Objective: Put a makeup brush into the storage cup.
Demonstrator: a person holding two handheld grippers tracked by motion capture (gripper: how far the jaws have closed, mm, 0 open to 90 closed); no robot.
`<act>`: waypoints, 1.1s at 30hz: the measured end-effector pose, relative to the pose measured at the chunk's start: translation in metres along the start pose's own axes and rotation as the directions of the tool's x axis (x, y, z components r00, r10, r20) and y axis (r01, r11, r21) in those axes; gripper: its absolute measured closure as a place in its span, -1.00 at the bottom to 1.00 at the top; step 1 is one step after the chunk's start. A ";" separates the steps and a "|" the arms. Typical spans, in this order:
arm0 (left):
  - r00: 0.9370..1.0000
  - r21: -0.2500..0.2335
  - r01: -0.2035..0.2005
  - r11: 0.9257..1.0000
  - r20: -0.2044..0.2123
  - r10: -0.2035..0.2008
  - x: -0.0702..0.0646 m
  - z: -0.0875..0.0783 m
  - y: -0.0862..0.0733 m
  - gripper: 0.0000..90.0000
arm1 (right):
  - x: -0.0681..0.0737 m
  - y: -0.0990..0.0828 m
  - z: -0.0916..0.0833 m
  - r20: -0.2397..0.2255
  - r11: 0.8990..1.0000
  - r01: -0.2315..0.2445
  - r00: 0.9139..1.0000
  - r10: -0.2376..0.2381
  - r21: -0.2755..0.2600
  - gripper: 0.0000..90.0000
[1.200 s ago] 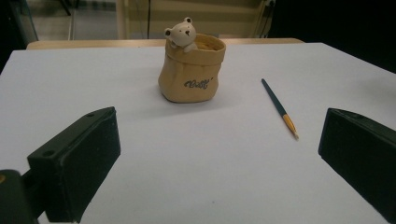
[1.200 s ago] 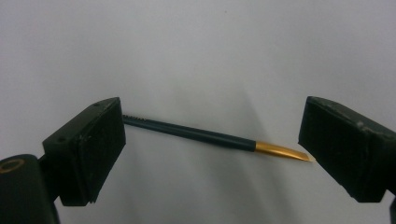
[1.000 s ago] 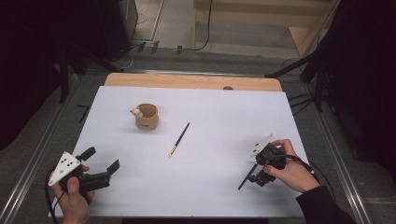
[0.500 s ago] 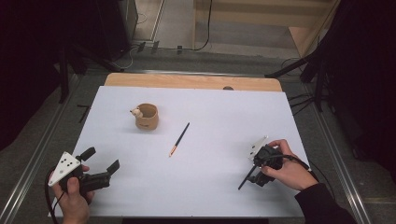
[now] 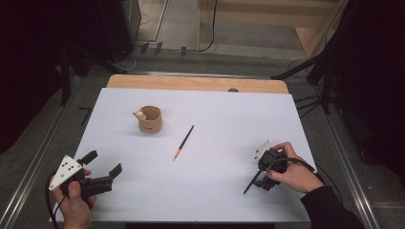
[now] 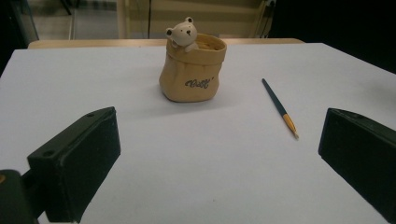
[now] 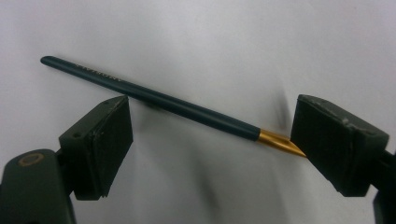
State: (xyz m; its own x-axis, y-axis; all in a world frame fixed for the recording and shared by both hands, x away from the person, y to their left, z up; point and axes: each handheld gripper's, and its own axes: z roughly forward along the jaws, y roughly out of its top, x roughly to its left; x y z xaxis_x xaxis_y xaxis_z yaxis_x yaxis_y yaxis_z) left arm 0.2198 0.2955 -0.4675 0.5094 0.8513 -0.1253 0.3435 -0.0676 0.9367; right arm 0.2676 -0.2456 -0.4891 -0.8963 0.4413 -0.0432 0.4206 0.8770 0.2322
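The right gripper [image 7: 210, 140] hangs over a second brush [image 7: 154, 99], jaws wide and closing — pads not pressing yet; next, squeeze its handle.

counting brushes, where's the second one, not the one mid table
In the high view the second brush lies near right on the table, under the right gripper, whose jaws have just been closing around it without clamping it yet.
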 end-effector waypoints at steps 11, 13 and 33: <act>1.000 -0.002 0.002 1.000 0.000 -0.002 -0.001 0.000 0.000 -1.00 | -0.001 0.004 0.000 -0.006 0.998 0.039 0.999 -0.039 0.043 -0.35; 1.000 -0.002 0.001 1.000 0.000 -0.001 0.000 0.000 0.000 -1.00 | -0.002 0.004 0.000 -0.029 0.999 0.032 0.999 -0.031 0.043 -0.26; 1.000 0.003 0.001 1.000 0.008 -0.001 -0.002 0.001 0.000 -1.00 | -0.011 -0.001 -0.002 -0.040 0.994 -0.105 0.994 0.104 -0.008 0.89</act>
State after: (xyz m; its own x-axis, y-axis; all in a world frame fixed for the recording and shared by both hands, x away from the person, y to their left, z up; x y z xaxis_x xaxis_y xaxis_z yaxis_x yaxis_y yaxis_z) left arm 0.2197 0.2932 -0.4674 0.5152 0.8473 -0.1288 0.3467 -0.0686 0.9355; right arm 0.2768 -0.2515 -0.4867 -0.8524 0.5225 0.0203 0.5111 0.8243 0.2435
